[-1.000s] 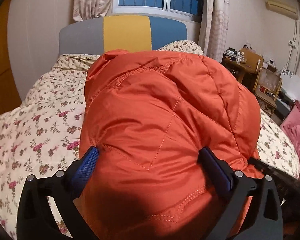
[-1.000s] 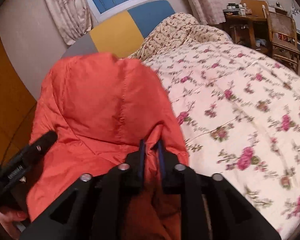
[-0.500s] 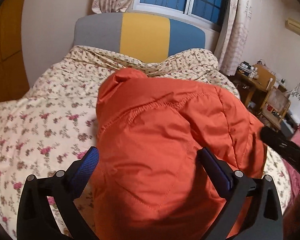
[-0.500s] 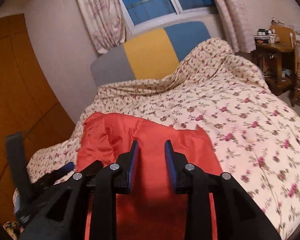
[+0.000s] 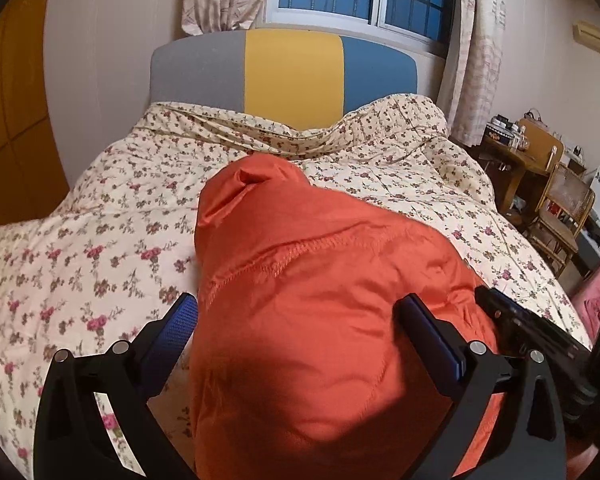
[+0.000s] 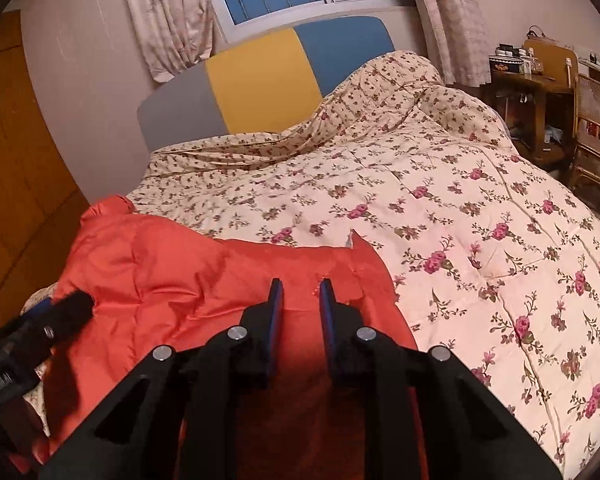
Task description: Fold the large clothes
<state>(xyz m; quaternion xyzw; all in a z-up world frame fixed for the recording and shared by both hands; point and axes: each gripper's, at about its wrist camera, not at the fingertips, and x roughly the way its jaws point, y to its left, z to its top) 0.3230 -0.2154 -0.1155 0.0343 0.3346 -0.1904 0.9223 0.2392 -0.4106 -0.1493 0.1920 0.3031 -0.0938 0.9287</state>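
Observation:
An orange padded jacket (image 5: 320, 308) lies bunched on the flowered bed cover (image 5: 100, 240). My left gripper (image 5: 300, 320) is wide open, its blue-padded fingers on either side of the jacket's bulk, not pinching it. In the right wrist view the jacket (image 6: 180, 272) lies flatter, spread to the left. My right gripper (image 6: 302, 292) is partly open just above the jacket's edge, with a narrow gap between its pads and no cloth in it. The right gripper's black body (image 5: 532, 340) shows at the right of the left wrist view.
The bed has a grey, yellow and blue headboard (image 5: 284, 72) below a window with curtains. A wooden desk (image 6: 528, 92) and a cane chair (image 6: 596, 120) stand to the right of the bed. A wooden wardrobe (image 6: 12, 160) stands at the left.
My right gripper was shut on the jacket and has let it go, its jaws now slightly apart. The jacket has dropped lower onto the bed. My left gripper stayed wide open.

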